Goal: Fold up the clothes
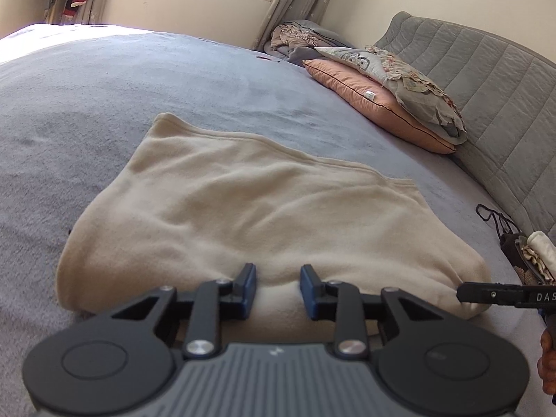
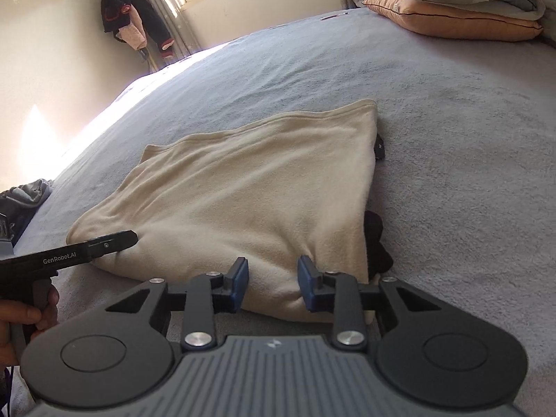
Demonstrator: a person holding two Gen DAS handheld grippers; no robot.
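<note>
Cream fleece garment (image 1: 264,215), folded, lies on grey bedspread (image 1: 104,97). Left gripper (image 1: 278,290) pinches its near folded edge, fabric bulging between blue pads. Right gripper (image 2: 272,283) likewise pinches near edge. Pink pillow (image 1: 368,104) well beyond.

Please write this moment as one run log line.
task: fold clothes | cream garment on bed | left claw: at near edge | right claw: at near edge
</note>
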